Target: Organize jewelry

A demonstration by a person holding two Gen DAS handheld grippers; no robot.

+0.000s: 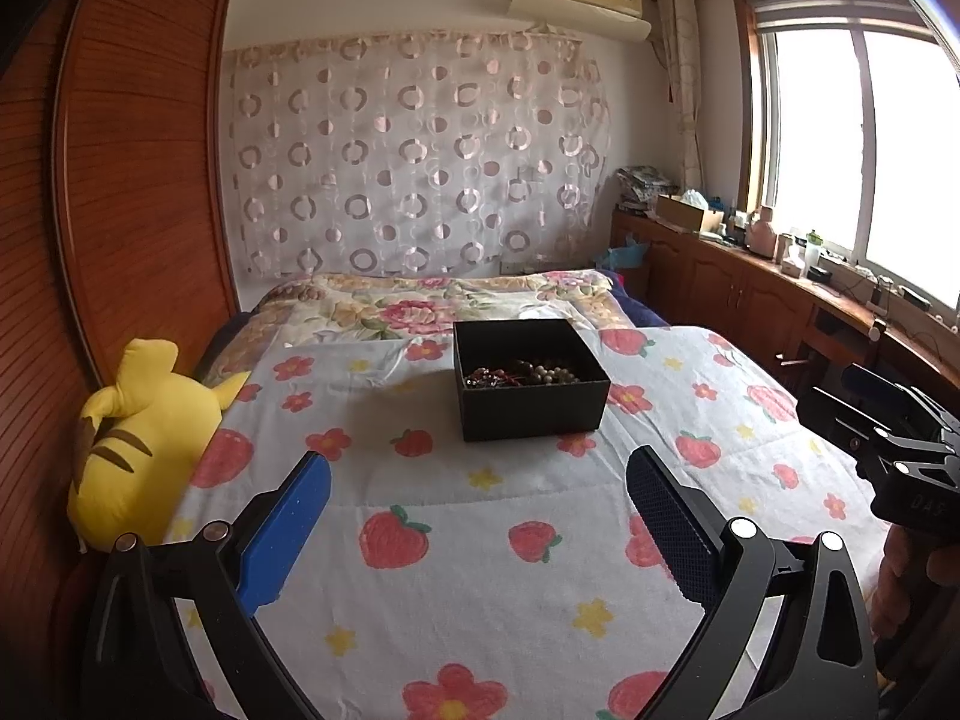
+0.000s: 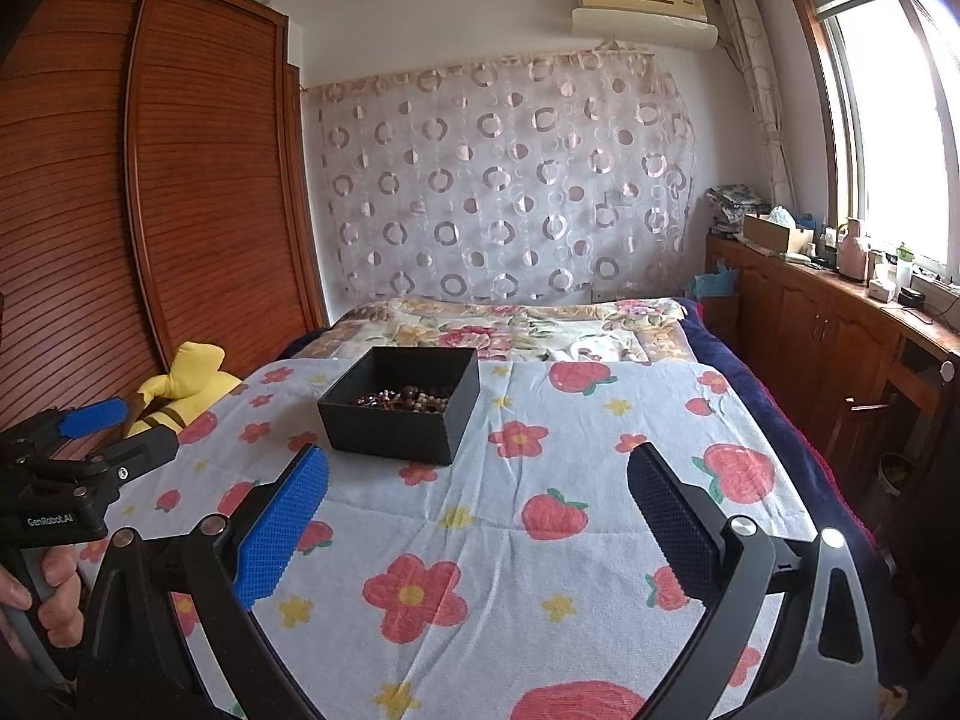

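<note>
A black open box (image 1: pixel 531 387) sits on the bed's flowered white blanket (image 1: pixel 480 540). Beaded jewelry (image 1: pixel 522 373) in dark red, brown and pale beads lies piled inside it. My left gripper (image 1: pixel 477 516) is open and empty, hovering over the blanket short of the box. In the right wrist view the box (image 2: pixel 399 405) is ahead and left, with the beads (image 2: pixel 405 401) inside. My right gripper (image 2: pixel 477 519) is open and empty, above the blanket in front of the box. The left gripper also shows at the left edge (image 2: pixel 105 432).
A yellow plush toy (image 1: pixel 138 438) lies at the bed's left edge by a wooden wardrobe (image 1: pixel 138 180). A floral quilt (image 1: pixel 432 306) covers the far end. A wooden cabinet counter (image 1: pixel 780 276) with bottles and boxes runs under the window on the right.
</note>
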